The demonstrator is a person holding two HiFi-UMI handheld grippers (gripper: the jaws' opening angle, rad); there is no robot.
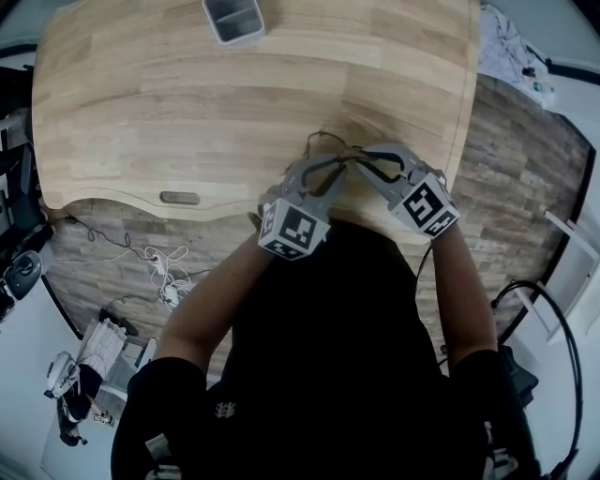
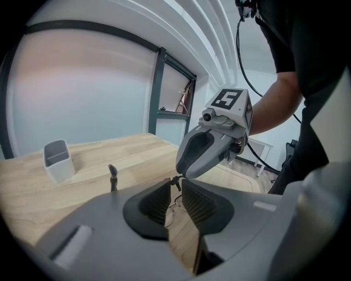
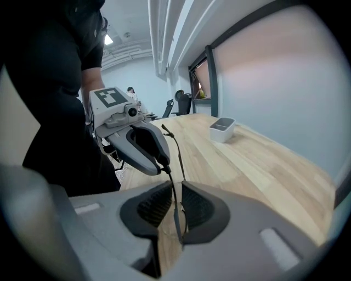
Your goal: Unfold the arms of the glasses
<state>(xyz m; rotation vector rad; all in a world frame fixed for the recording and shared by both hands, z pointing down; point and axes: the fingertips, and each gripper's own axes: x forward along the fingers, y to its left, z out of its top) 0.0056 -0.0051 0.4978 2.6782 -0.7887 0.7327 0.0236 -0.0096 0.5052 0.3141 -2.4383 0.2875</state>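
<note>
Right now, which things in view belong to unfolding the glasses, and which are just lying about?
For the job:
glasses
left gripper
right gripper

Just lying about:
grey container at the far side of the table
cables on the floor

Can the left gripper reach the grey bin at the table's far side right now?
Probably not. The left gripper is shut on the glasses, which the right gripper also grips at the near edge of the table. The grey bin stands across bare wood, so only the grip stands in the way.
</note>
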